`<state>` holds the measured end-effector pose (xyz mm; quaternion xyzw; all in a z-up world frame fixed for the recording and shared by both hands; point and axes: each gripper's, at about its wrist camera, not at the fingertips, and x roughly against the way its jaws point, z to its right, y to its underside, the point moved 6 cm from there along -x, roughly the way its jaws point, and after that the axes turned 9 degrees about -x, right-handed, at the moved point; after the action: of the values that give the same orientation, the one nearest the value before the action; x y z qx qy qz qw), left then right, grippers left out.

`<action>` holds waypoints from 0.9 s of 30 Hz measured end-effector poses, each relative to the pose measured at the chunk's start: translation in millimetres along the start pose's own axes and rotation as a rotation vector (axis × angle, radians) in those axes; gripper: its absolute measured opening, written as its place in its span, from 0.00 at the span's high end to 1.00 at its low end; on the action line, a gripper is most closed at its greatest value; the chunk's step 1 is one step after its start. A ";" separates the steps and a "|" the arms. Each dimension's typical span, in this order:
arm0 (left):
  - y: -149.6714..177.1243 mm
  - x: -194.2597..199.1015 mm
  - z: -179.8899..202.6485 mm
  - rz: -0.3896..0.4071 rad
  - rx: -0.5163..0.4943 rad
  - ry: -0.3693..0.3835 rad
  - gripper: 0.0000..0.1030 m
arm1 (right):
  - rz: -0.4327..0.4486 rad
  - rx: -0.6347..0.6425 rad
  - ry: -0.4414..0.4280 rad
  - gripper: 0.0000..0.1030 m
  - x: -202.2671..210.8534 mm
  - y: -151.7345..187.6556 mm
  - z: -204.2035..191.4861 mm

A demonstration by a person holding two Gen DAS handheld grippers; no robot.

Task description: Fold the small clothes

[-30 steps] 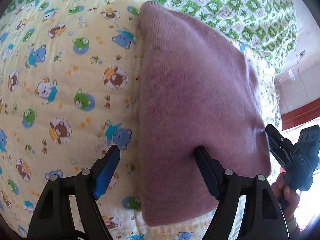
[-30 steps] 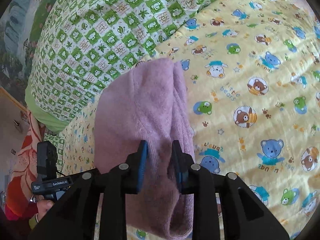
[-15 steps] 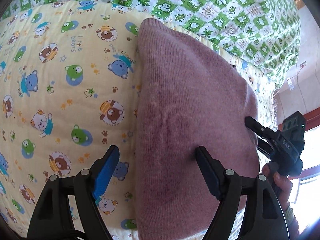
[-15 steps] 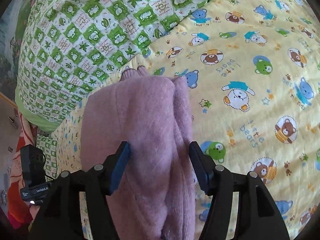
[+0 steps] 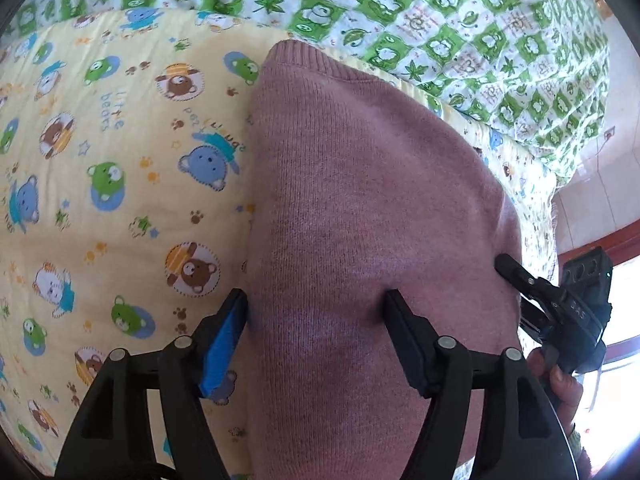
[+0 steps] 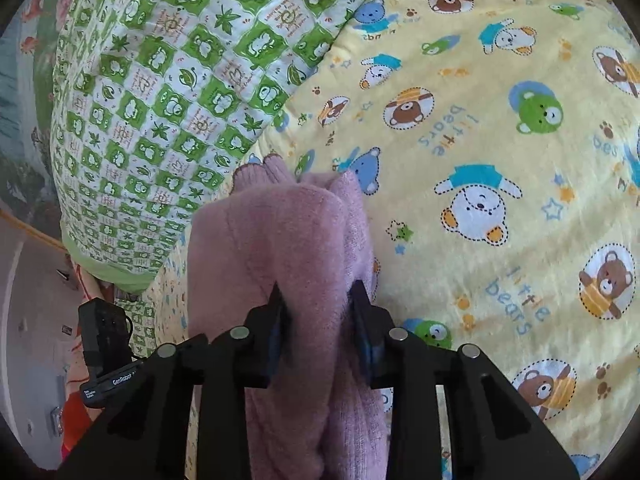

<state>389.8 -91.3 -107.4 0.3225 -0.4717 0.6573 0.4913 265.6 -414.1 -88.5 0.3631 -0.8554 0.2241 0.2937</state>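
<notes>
A yellow quilted blanket printed with cartoon bears (image 5: 120, 184) covers the bed, and a green-and-white checked quilt with leaf and frog squares (image 5: 460, 32) lies bunched along its far edge. Past the bed's end a pale tiled floor (image 5: 592, 184) and a red-brown wooden strip (image 5: 592, 240) show in the left wrist view.

On the bear blanket lies a folded mauve knitted sweater (image 5: 360, 220), a long rectangle whose long axis runs away from both cameras toward the checked quilt. Its ribbed hem edge (image 5: 312, 60) is the far end, and in the right wrist view a scalloped cuff (image 6: 260, 168) pokes out at that far end.

The left gripper (image 5: 316, 316) straddles the sweater's near part: its blue-padded finger sits at the sweater's left edge, the black one presses into the knit further in. Its jaws are closing, still wide, with a broad band of sweater between them.

The right gripper (image 6: 318, 300) works from the sweater's opposite long side. Its jaws are closing on a raised ridge of knit, and both pads dent the fabric.
</notes>
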 end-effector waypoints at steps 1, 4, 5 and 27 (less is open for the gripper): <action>2.7 1.7 -1.6 0.002 0.014 -0.003 0.26 | 0.002 0.003 0.010 0.58 3.7 0.6 -1.4; 15.2 5.5 -3.4 -0.004 0.051 0.003 0.22 | 0.037 0.028 0.030 0.38 23.2 6.0 -6.7; 20.6 6.3 -3.7 -0.004 0.059 -0.001 0.22 | 0.045 0.035 0.028 0.32 26.0 7.9 -7.5; 40.9 -0.1 11.7 0.039 0.088 0.115 0.60 | -0.063 -0.013 -0.069 0.66 3.1 52.8 6.0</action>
<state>350.5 -105.3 -115.9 0.2963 -0.4196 0.7042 0.4901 222.0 -385.6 -99.8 0.3952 -0.8546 0.1965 0.2735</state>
